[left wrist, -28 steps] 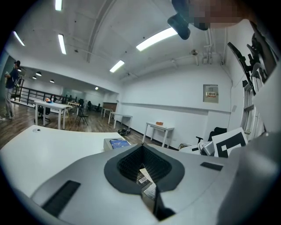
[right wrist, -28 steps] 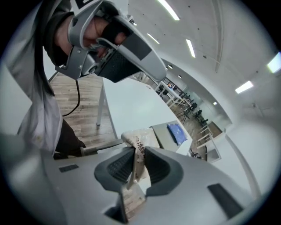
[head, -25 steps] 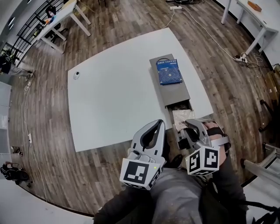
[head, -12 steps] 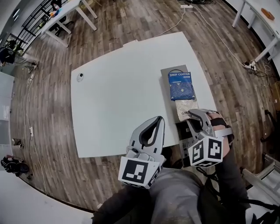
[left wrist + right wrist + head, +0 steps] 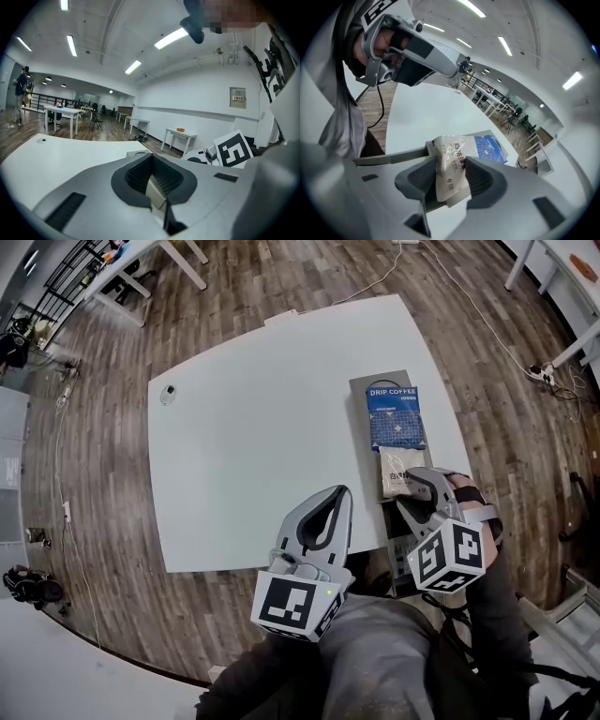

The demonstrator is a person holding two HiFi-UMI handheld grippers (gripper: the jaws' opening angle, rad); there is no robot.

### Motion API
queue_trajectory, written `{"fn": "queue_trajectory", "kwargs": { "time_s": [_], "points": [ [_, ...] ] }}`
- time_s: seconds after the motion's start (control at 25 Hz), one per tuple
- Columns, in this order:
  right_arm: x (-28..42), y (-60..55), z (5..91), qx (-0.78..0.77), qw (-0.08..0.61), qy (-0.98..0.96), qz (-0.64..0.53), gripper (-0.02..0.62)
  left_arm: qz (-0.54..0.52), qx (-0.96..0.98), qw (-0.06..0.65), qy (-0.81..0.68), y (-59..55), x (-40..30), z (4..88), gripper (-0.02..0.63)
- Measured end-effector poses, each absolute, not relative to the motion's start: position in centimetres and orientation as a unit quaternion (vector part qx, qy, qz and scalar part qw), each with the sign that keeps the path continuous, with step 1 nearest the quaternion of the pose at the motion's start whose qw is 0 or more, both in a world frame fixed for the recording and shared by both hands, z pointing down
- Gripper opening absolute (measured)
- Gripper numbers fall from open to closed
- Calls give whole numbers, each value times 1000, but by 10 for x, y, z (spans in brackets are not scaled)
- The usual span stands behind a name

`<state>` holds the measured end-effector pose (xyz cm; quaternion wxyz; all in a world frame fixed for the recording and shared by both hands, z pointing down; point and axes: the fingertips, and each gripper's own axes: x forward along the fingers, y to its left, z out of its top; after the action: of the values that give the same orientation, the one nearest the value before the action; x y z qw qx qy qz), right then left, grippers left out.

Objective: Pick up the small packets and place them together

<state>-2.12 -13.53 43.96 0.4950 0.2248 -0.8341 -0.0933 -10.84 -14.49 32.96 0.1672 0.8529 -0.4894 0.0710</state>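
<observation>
White packet [image 5: 397,470] lies just beside the blue packet [image 5: 395,416], loose inside the right gripper [image 5: 449,168], whose jaws have just been opening, so a snagging withdrawal could drag it away; the left gripper [image 5: 151,158] is pressed together.

Right gripper [image 5: 449,163] brought white packet [image 5: 397,465] beside the blue packet [image 5: 395,418]; jaws have just been opening around it

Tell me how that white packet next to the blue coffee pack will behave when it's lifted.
Probably floppy: the white packet creases between the right gripper's jaws, which have just been opening. Likely light, since it looks thin and flat on the gray tray. Its shiny film may slip.
</observation>
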Motion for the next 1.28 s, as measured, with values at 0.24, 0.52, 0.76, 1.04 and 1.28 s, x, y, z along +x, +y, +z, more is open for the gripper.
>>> {"fn": "queue_trajectory", "kwargs": {
  "time_s": [0.24,0.52,0.76,1.04,1.28],
  "points": [
    [-25,-125,431,220,465,-855,-69,233,70,856,170,-484,-134,-107,329,3],
    [-8,-124,386,276,438,-849,-105,233,55,861,148,-484,-123,-105,309,3],
    [23,-92,374,310,448,-832,-106,233,48,873,141,-464,-92,-85,302,3],
    [29,-31,402,299,466,-829,-81,232,52,880,146,-448,-47,-70,310,3],
    [19,2,453,243,509,-824,-51,233,62,873,164,-455,-29,-78,328,3]
  ]
}}
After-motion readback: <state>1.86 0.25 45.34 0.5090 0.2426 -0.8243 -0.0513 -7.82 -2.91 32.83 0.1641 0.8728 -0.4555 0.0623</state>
